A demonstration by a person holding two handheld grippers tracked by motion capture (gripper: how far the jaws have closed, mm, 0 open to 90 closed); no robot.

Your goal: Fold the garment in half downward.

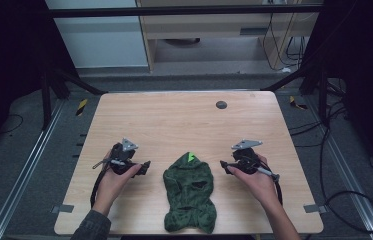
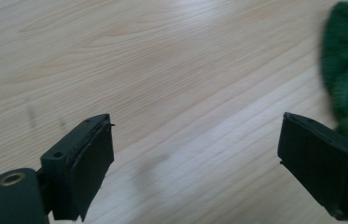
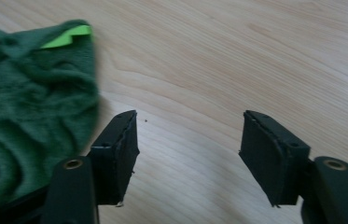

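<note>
**Loose green knit between two open grippers — snags and bunching are the risk**

A dark green knitted garment (image 1: pixel 190 192) with open holes and a bright lime-green tab at its far tip lies crumpled near the middle of the near edge of the pale wood-grain table (image 1: pixel 184 117), its lower hem close to that edge. The black left gripper (image 1: pixel 145 167) rests on the surface just beside the garment's left side, jaws spread wide with nothing between them. The black right gripper (image 1: pixel 222 165) sits just beside the garment's right side, jaws likewise wide and empty.

The knit looks soft, stretchy and loosely piled, with openings through which the table shows. In my judgement a jaw tip could slip into one of those holes and drag the whole piece instead of pinching one layer. A pinch on the thick folds could catch several layers at once, so any spreading would leave it twisted. Pulled toward the near edge, the hem could slide off — the laminate looks smooth and offers little grip.

The jaw pads are flat, matt and rectangular. A small dark round disc (image 1: pixel 221 104) is set in the surface toward the far edge, well apart from everything.
</note>
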